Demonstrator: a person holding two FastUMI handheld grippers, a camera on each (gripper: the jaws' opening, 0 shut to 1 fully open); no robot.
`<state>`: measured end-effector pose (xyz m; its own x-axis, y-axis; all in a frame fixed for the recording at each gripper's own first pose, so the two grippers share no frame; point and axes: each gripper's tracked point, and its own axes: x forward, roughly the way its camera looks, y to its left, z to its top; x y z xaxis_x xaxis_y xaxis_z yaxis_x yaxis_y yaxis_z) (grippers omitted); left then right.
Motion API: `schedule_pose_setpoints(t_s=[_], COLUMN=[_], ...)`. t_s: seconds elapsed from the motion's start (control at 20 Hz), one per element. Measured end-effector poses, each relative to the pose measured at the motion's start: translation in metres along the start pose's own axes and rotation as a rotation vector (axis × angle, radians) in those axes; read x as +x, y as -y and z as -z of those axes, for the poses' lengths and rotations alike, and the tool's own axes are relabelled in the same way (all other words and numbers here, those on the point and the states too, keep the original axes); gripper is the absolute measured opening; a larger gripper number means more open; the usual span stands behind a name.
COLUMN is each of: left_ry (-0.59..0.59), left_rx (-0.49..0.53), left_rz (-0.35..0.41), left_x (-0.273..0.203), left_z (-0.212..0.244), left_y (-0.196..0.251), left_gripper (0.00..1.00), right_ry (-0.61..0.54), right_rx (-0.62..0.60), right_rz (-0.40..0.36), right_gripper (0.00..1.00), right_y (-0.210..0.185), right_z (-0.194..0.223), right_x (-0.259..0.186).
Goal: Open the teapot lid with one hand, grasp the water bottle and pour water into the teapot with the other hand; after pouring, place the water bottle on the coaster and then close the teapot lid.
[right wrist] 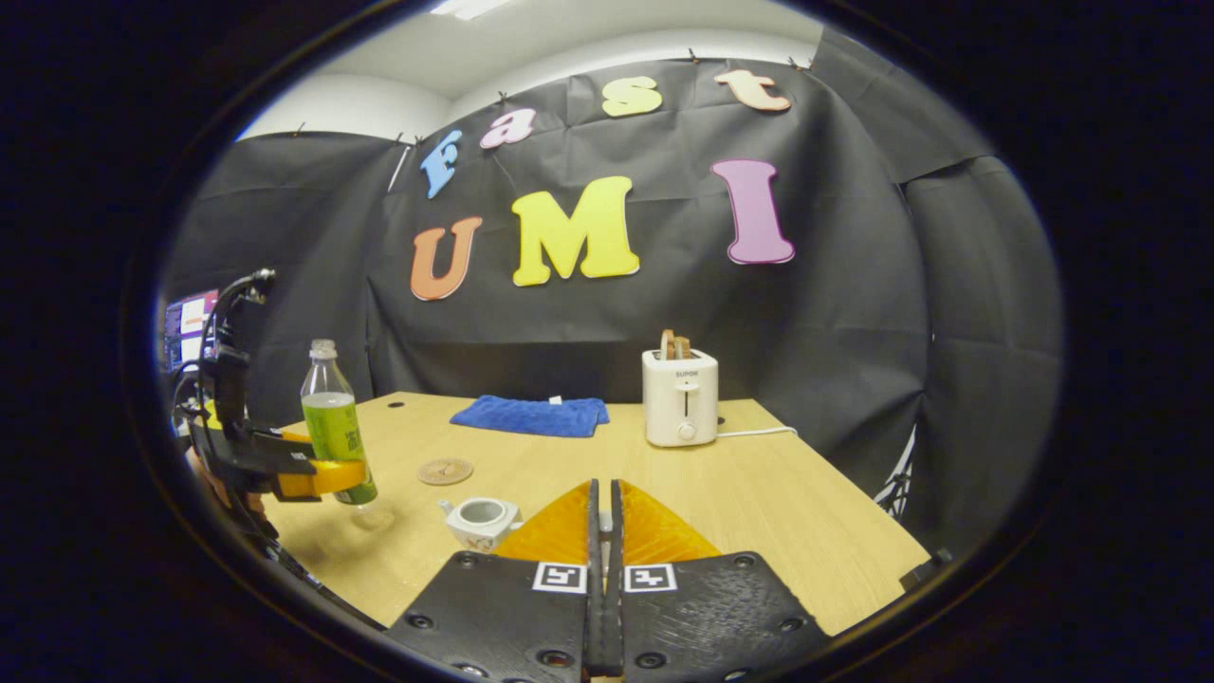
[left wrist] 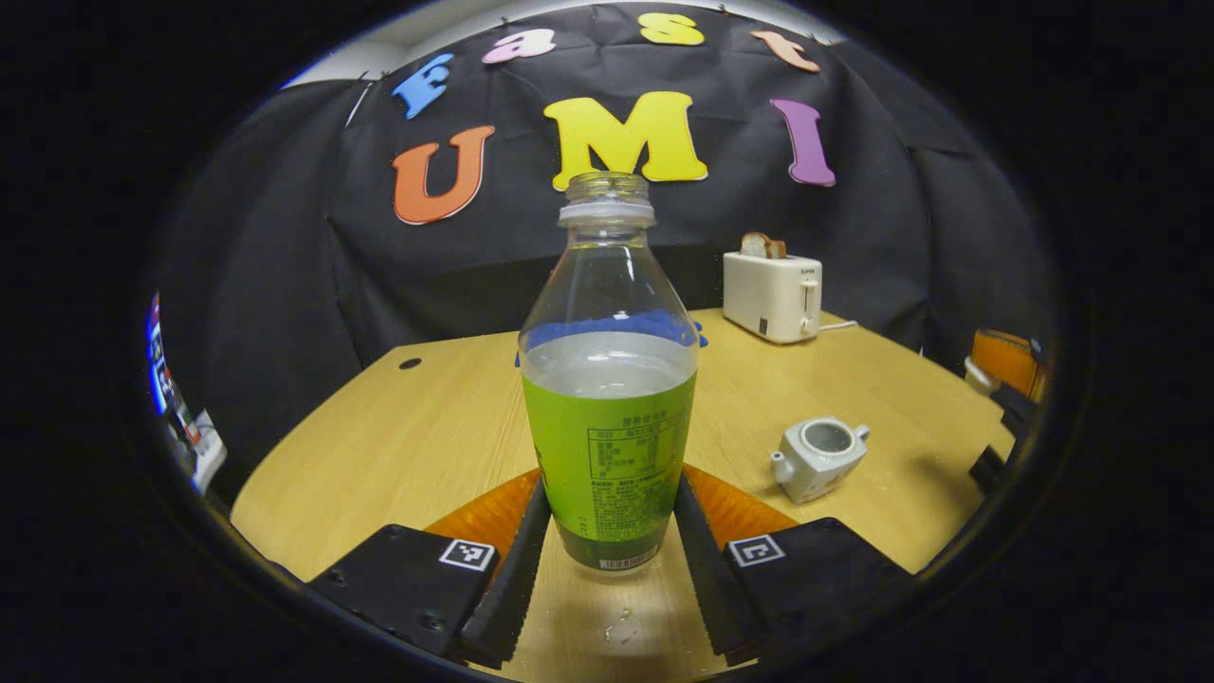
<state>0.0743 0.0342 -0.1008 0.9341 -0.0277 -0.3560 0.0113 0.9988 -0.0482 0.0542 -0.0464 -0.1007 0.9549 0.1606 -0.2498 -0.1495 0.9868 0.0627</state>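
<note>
Standing upright between the two fingers of the left hand-held gripper (left wrist: 609, 545), the water bottle (left wrist: 607, 379) has no cap, and its clear water reaches just above the green label. Both fingers press against the lower part of the label, one on each side, so this gripper is clamped on the bottle. From the right gripper view the bottle (right wrist: 334, 422) appears lifted slightly off the worktop (right wrist: 759, 493), with a faint shadow beneath its base, and the left hand-held gripper (right wrist: 318, 474) grasps it near the bottom.

To the right of the bottle, apart from it, the white teapot (left wrist: 818, 457) sits on the worktop with its top open and no lid on it. In the right gripper view the teapot (right wrist: 482, 520) lies just ahead and left of the right hand-held gripper (right wrist: 604, 531), whose fingers are closed together; something small seems pinched between them, but I cannot tell what.

A round coaster (right wrist: 445, 470) lies on the worktop between bottle and teapot, farther back. Beyond it rest a folded blue cloth (right wrist: 531, 415) and a white toaster (right wrist: 679, 396) with toast in its slots.
</note>
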Motion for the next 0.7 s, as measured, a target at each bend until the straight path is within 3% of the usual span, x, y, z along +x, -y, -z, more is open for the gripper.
schedule_pose_setpoints(t_s=[0.3,0.7], left_ry=[0.096,0.136], left_rx=[-0.027,-0.016], left_rz=[-0.008,0.01], left_x=[0.023,0.076], left_z=[-0.032,-0.06], left_y=[-0.014,-0.028], left_gripper=[0.74,0.76], right_ry=[-0.003,-0.026], right_rx=[-0.004,-0.002], right_rz=[0.001,-0.007], right_gripper=[0.0,0.0], right_y=[-0.003,-0.01], right_z=[0.001,0.012], right_x=[0.003,0.018])
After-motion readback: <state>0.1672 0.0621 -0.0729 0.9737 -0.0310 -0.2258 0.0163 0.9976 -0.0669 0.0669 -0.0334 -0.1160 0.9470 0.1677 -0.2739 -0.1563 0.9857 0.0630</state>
